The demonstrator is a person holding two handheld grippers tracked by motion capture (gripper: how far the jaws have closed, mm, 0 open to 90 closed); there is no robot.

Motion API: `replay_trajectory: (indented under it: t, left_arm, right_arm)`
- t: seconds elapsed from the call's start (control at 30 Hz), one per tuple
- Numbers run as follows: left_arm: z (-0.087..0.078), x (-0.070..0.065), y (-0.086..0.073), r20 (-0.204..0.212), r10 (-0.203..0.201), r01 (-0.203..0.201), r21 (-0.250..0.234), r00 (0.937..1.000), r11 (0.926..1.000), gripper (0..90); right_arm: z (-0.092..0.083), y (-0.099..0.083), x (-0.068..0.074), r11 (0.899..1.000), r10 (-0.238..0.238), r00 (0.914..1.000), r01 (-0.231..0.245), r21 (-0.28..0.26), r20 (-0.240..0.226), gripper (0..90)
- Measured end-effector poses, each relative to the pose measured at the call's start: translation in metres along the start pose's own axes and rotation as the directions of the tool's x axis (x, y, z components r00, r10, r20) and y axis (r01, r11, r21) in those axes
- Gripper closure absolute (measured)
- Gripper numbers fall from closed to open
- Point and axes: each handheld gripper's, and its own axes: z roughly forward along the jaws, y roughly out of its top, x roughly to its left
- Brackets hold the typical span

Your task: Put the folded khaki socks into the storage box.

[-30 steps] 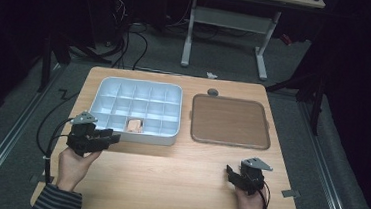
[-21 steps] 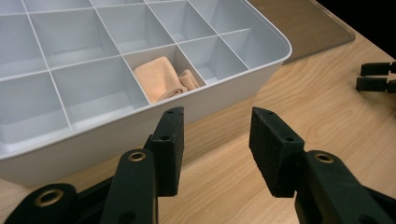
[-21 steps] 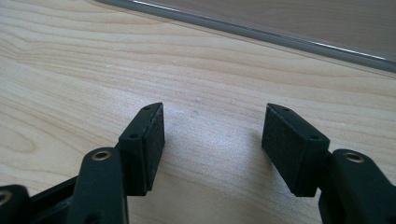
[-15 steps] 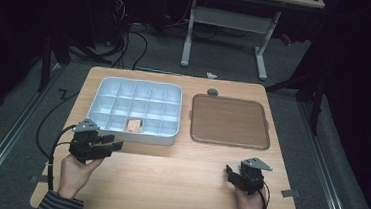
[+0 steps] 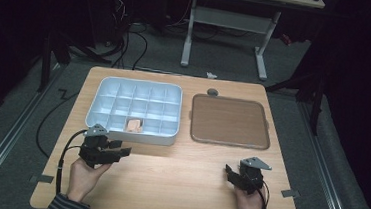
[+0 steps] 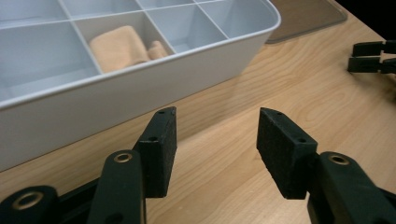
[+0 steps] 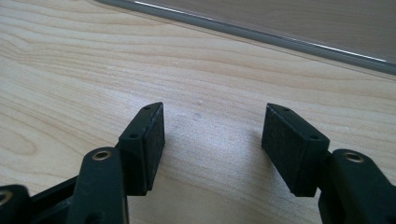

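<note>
High view: two hands enter from the near table (image 5: 177, 179) edge, each holding one gripper low over the wood. Left gripper (image 5: 122, 152) sits just in front of the white compartment tray (image 5: 131, 130), jaws spread wide and empty — pointing right. Right gripper (image 5: 228, 169) rests well apart, near the brown lidded tray (image 5: 230, 120), jaws equally spread, holding nothing. One beige folded item (image 5: 134, 125) lies in a front-row compartment, just beyond the left gripper. One small dark object (image 5: 212, 91) lies near the far edge.

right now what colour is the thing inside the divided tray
Pale peach-tan item; the divided tray is light grey-white. Clearest in the left gripper view.
</note>
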Motion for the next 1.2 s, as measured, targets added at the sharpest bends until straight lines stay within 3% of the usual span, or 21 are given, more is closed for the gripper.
replay_trajectory:
  t: [0.1, 0.17, 0.27, 0.7, 1.2]
  left_arm:
    - [0.007, -0.002, -0.001, 0.0, 0.025, -0.025, 0.012, 0.9997, 0.9996, 47.3]
    - [0.012, -0.003, -0.003, -0.027, 0.041, -0.041, 0.031, 0.9988, 0.9987, 47.0]
    - [0.018, -0.002, -0.009, -0.005, 0.015, -0.015, 0.017, 0.9999, 0.9997, 46.8]
    - [0.032, 0.002, -0.027, -0.04, -0.011, 0.013, 0.051, 0.9991, 0.9986, 46.3]
    - [0.047, 0.004, -0.032, -0.083, 0.005, 0.001, 0.076, 0.9965, 0.9971, 42.2]
  right_arm:
    - [0.0, 0.0, 0.0, 1.0, 0.001, 1.0, -0.001, 0.0, 0.002, 39.6]
    - [0.0, 0.0, 0.0, 1.0, 0.001, 1.0, -0.001, 0.0, 0.001, 39.5]
    - [0.0, 0.0, 0.0, 1.0, 0.004, 1.0, -0.004, 0.001, 0.003, 39.5]
    - [0.0, 0.0, 0.0, 1.0, 0.001, 1.0, -0.001, 0.0, 0.002, 39.5]
    - [0.0, 0.0, 0.0, 1.0, 0.003, 1.0, -0.003, 0.001, 0.002, 39.3]
